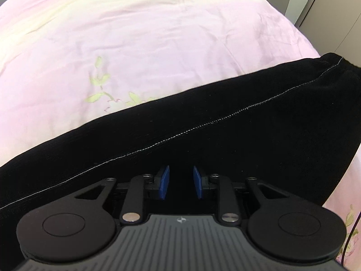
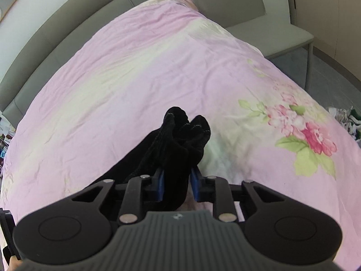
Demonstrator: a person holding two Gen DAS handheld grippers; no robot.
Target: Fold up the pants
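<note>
Black pants (image 1: 203, 117) with a pale stitched seam lie across the pink bed cover (image 1: 135, 33), filling the lower half of the left wrist view. My left gripper (image 1: 179, 181) points down into them. Its blue pads (image 1: 164, 181) stand a little apart with black cloth filling the gap, so it looks shut on a fold. In the right wrist view a bunched end of the pants (image 2: 176, 140) sticks up between the blue pads (image 2: 160, 186) of my right gripper (image 2: 177, 185). That gripper is shut on it, above the cover (image 2: 135, 67).
A grey chair (image 2: 259, 29) stands beyond the bed's far right corner. A grey padded wall (image 2: 56, 36) runs along the bed's left side. Some clothing (image 2: 347, 119) lies on the floor at the right. A thin dark cable (image 1: 352, 230) hangs at the right edge.
</note>
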